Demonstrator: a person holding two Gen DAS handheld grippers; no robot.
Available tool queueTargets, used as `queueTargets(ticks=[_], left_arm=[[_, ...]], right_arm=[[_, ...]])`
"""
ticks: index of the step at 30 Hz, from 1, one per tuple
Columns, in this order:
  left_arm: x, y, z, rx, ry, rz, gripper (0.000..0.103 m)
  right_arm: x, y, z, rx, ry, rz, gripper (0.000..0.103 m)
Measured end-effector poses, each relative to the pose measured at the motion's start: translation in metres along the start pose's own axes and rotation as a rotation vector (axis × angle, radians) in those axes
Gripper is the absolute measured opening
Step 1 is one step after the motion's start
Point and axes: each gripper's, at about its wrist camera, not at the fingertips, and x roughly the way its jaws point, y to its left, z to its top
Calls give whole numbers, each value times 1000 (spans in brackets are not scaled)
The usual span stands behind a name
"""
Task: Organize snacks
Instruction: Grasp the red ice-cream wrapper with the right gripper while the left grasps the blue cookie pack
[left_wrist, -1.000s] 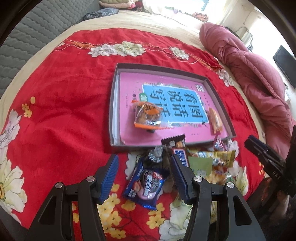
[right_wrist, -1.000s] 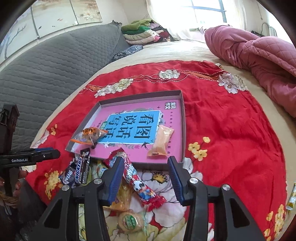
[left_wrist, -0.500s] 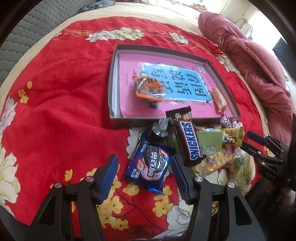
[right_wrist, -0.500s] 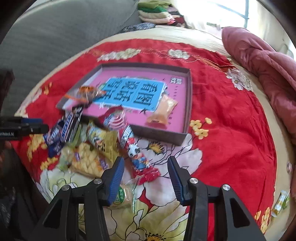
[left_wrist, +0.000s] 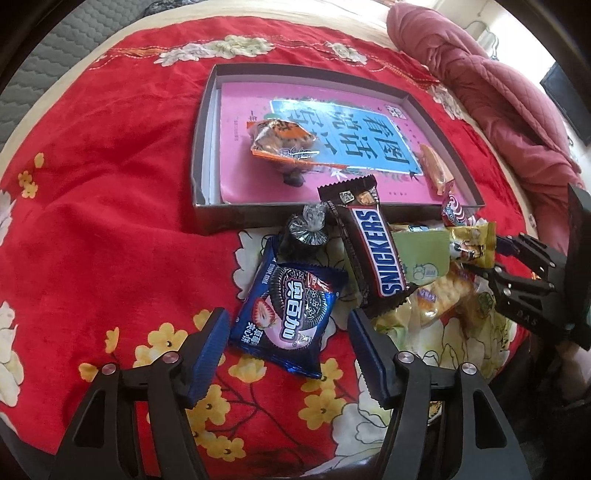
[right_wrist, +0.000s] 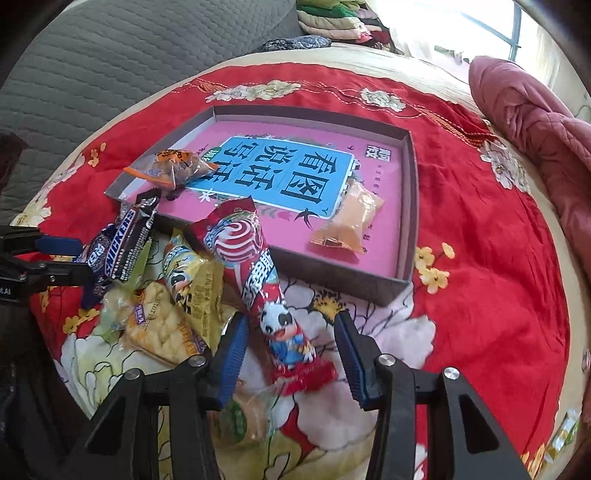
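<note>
A pile of snacks lies on the red floral bedspread in front of a shallow grey box (left_wrist: 207, 122) (right_wrist: 408, 206) lined with a pink book. My left gripper (left_wrist: 286, 334) hangs over a blue Oreo packet (left_wrist: 290, 314); its jaws are opening, the packet lies between them, untouched. Beside it lie a Snickers bar (left_wrist: 373, 251) (right_wrist: 127, 240) and a dark wrapped sweet (left_wrist: 308, 229). My right gripper (right_wrist: 290, 338) straddles the lower end of a long red panda-print packet (right_wrist: 255, 273); its jaws are closing, apart from the wrapper. An orange packet (left_wrist: 282, 142) and a pale orange packet (right_wrist: 349, 221) lie in the box.
Yellow and green packets (right_wrist: 192, 273) and a cracker packet (right_wrist: 159, 328) fill the pile between the grippers. A pink quilt (left_wrist: 509, 96) lies along the right of the bed, a grey padded headboard (right_wrist: 110, 55) at the back. A small packet (right_wrist: 565, 430) lies at the far right edge.
Both grippers have sunk closer to the snack pile. The left jaws have widened around the Oreo packet. The right gripper has rolled and come over the red packet, its jaws narrower.
</note>
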Motion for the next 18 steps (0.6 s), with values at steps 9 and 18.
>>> queueTargets(ticks=[9, 18], left_arm=[[19, -3, -3, 20, 34, 26, 69], [28, -1, -3, -13, -17, 31, 65]], right_arm=[[-1, -1, 3, 29, -22, 83, 18], [-18, -29, 1, 193, -76, 159, 17]])
